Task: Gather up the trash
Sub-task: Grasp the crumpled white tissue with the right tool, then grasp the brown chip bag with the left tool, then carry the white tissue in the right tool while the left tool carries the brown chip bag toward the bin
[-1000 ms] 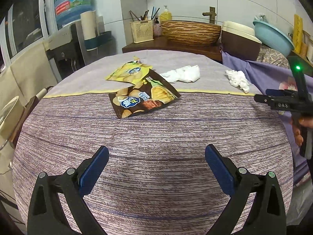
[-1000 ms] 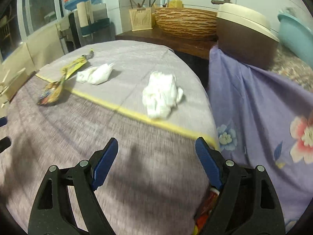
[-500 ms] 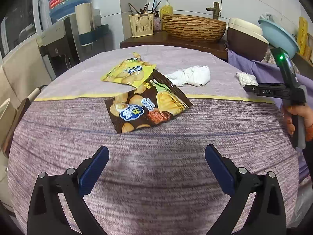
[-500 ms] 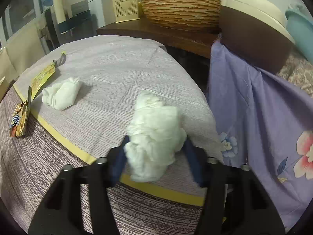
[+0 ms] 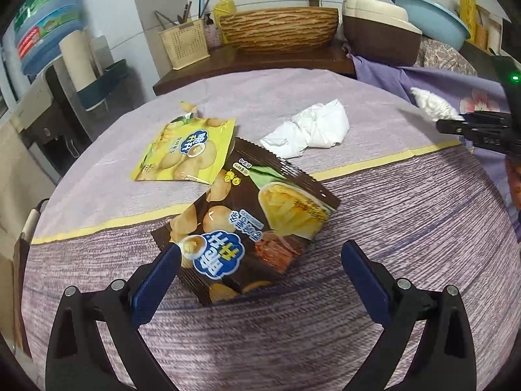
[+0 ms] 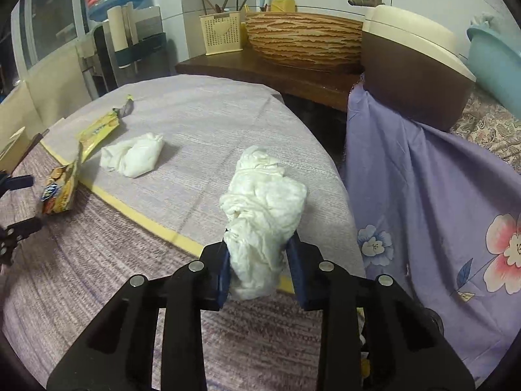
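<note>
My right gripper [image 6: 260, 267] is shut on a crumpled white tissue [image 6: 263, 208] and holds it just above the table's right edge; the tissue also shows in the left wrist view [image 5: 433, 106]. My left gripper [image 5: 260, 270] is open, its fingers either side of the near end of a brown chip bag [image 5: 247, 224] lying flat. A yellow chip bag [image 5: 185, 153] lies behind it, partly under the brown one. A second white tissue wad [image 5: 312, 127] lies further back, also seen in the right wrist view [image 6: 133, 156].
The round table [image 5: 293, 332] has a purple-and-lilac cloth with a yellow stripe. Behind it stands a wooden counter [image 6: 276, 71] with a woven basin, a utensil holder and a brown-and-cream container [image 6: 410, 65]. A floral purple cloth [image 6: 439, 202] hangs at the right.
My right gripper closed on the tissue and lifted it slightly. My left gripper moved forward to the brown chip bag, staying open.
</note>
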Demonstrator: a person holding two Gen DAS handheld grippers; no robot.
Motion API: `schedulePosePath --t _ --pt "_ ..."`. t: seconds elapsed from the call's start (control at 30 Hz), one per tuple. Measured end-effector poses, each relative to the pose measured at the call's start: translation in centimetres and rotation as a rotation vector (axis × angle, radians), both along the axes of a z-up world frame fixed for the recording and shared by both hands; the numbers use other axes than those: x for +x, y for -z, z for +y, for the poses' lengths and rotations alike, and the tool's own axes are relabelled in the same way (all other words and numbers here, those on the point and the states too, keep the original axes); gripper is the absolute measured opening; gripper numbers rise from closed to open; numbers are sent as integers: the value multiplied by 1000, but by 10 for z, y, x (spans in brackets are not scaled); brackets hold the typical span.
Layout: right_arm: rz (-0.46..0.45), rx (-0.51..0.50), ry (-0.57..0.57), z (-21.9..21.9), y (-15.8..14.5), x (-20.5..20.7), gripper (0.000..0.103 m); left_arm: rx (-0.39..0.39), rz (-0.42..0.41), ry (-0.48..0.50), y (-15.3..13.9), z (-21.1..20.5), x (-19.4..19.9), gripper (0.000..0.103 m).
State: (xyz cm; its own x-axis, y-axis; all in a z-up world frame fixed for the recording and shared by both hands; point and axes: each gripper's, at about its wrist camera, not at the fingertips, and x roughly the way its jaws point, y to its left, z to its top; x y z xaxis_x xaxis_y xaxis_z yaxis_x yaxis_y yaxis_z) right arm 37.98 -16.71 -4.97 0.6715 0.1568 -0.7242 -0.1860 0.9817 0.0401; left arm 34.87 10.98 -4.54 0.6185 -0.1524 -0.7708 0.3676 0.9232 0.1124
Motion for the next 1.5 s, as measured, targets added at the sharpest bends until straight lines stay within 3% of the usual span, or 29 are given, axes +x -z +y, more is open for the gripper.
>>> schedulePosePath --t 0.13,0.53,0.67,0.73,0.8,0.9,1.0,1.37,1.5 --pt "-12 8 -27 6 -6 -16 31 -84 66 77 5 7 12 97" --pt "-16 49 -63 13 -5 -53 31 21 60 84 21 -6 24 97" --pt "-12 71 -52 11 -4 -62 31 -59 64 50 20 1 22 70" --pt "-10 81 -47 9 -3 -68 31 -106 67 33 18 4 21 62" --pt "-7 90 -43 6 -2 -73 31 -131 53 0 16 8 18 34" --pt "-5 113 -38 3 0 -82 31 -190 57 -64 15 20 16 10" --pt "-8 120 -31 0 2 -90 32 -245 60 -106 16 28 12 3" --pt "-57 136 -19 -15 3 -129 31 -243 -52 -145 -10 6 -47 2" --pt "-77 158 -8 -25 4 -146 32 -292 -103 -114 -24 -8 -81 2"
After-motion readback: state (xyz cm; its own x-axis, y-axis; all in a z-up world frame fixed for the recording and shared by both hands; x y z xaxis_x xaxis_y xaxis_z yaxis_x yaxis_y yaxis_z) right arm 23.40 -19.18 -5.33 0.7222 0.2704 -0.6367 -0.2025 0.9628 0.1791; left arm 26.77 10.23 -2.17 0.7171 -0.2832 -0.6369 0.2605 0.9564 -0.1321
